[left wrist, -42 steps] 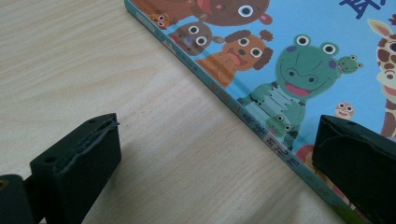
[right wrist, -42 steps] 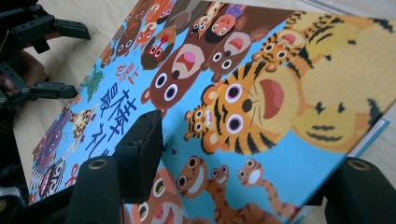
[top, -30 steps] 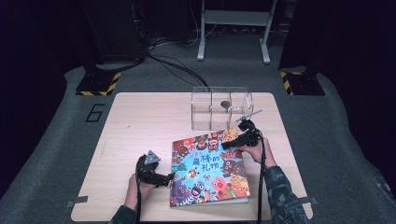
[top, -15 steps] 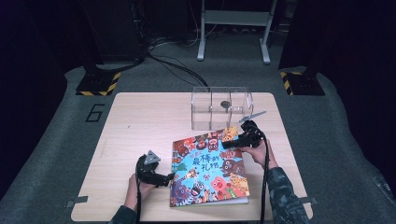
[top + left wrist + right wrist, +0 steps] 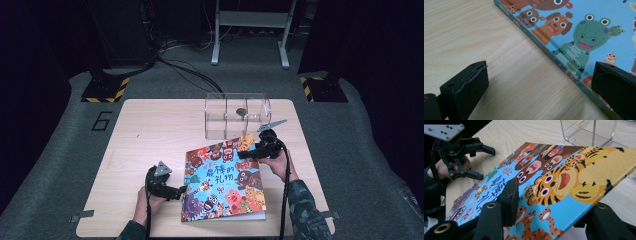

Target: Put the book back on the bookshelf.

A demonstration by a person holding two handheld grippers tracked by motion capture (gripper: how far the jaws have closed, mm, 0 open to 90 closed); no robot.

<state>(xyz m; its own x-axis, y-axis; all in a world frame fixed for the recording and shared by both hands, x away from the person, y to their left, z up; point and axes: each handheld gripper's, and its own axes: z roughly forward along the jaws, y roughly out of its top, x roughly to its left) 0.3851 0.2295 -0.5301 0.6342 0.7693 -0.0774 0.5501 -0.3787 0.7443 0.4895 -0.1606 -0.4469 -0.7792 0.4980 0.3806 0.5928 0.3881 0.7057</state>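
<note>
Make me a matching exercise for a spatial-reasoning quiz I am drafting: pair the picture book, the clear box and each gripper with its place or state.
Things:
1. picture book
2. clear acrylic box
3. left gripper
4. right gripper

Places or states:
A. stands at the far side of the table, beyond the book
B. fingers clamped on the book's far right corner, which is tilted up off the table
C. colourful animal cover facing up, near edge on the table
D. fingers wide apart at the book's spine edge, not pressing on it

Pairs: 1-C, 2-A, 3-D, 4-B
</note>
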